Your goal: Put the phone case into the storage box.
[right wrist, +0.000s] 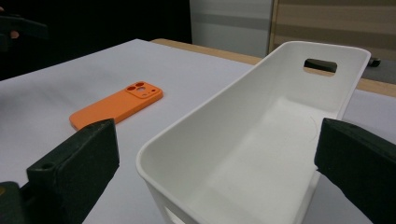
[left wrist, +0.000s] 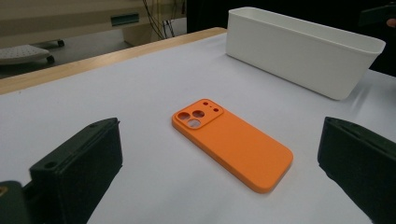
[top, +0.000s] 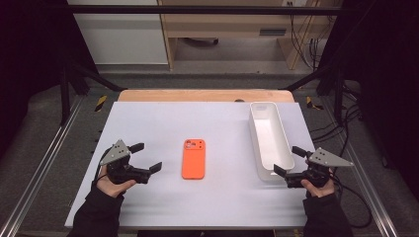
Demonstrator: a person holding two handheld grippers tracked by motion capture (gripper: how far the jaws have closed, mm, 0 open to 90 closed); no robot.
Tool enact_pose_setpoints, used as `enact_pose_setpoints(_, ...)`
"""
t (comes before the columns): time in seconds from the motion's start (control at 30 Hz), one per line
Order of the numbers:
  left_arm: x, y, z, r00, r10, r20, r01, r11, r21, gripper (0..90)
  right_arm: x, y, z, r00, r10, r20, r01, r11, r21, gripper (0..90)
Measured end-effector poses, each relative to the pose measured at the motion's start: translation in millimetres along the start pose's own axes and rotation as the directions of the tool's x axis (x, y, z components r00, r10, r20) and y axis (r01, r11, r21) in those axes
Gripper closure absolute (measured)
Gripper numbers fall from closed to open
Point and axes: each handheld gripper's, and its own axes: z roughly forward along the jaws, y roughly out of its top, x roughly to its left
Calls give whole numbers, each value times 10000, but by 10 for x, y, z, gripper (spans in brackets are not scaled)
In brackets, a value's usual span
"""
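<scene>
With both grippers' fingers spread and empty, the left gripper (top: 148,157) nearest the phone (top: 193,158) lying flat mid-worktop, its thin edges could slip any pinch, skidding it toward the bin (top: 269,138).

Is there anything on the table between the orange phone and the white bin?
No. In the high view the stretch between the phone and the bin is bare white table.

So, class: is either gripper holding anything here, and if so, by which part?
Nothing is held. The left gripper and right gripper are both open; the phone lies flat on the table, untouched, beside the bin.
</scene>
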Motion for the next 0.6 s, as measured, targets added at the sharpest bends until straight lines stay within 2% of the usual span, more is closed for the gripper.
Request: enact_pose_setpoints(0.6, -165, 82, 114, 9994, 192, 301, -193, 9998, 33, 0, -5, 0, 4, 10000, -31, 12, 31, 10000, -18, 4)
